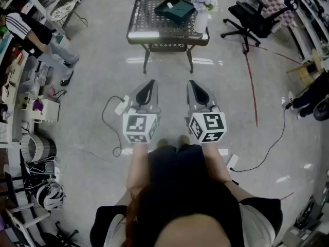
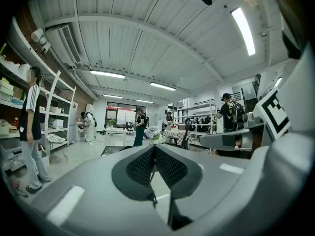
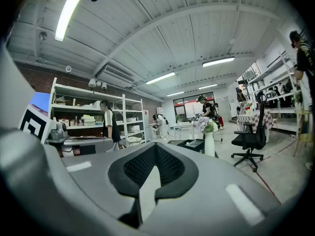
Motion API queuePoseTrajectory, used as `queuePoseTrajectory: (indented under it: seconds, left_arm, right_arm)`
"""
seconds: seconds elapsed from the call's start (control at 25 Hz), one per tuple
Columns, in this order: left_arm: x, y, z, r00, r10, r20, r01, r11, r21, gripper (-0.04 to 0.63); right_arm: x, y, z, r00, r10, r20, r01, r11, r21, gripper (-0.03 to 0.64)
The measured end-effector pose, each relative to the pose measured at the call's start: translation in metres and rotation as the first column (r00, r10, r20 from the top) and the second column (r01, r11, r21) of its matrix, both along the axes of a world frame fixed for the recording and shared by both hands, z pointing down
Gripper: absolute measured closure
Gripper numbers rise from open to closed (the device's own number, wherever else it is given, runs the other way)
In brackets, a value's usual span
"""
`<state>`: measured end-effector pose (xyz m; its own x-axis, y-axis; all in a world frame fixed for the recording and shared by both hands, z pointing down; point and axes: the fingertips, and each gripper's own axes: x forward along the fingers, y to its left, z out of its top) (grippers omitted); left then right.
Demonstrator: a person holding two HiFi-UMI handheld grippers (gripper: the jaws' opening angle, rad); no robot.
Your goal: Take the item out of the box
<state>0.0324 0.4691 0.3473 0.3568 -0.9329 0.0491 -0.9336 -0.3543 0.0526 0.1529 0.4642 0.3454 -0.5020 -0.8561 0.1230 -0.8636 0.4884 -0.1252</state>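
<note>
The box (image 1: 175,10), dark green and open upward, sits on the far right part of the surface (image 1: 149,35), with the vase (image 1: 201,20) of flowers just beside it at the right edge. A small pale item (image 1: 171,5) shows inside; what it is I cannot tell. The box lies skewed to the surface's edges, one corner turned toward the person. It looks nearly square from above, so its long axis is hard to call.

The left gripper (image 1: 150,83) and right gripper (image 1: 191,83) hang side by side over the floor, well apart from the surface, both pointing at it. Each has its jaws together with nothing between them.

The main risk is probably the vase: a reach from the right could tip it. The light box may also lift or slide with the item unless one gripper steadies it.
</note>
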Motion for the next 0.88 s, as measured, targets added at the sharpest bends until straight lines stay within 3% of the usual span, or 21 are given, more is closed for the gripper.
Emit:
queuePoseTrajectory:
  seconds: [0.88]
  left_arm:
    - [-0.029,-0.011,0.012,0.999,0.053,0.004,-0.053,0.998,-0.026,0.588]
  right_arm:
    - [-0.028,-0.005,0.014,0.997,0.077,0.02,-0.076,0.996,-0.041,0.617]
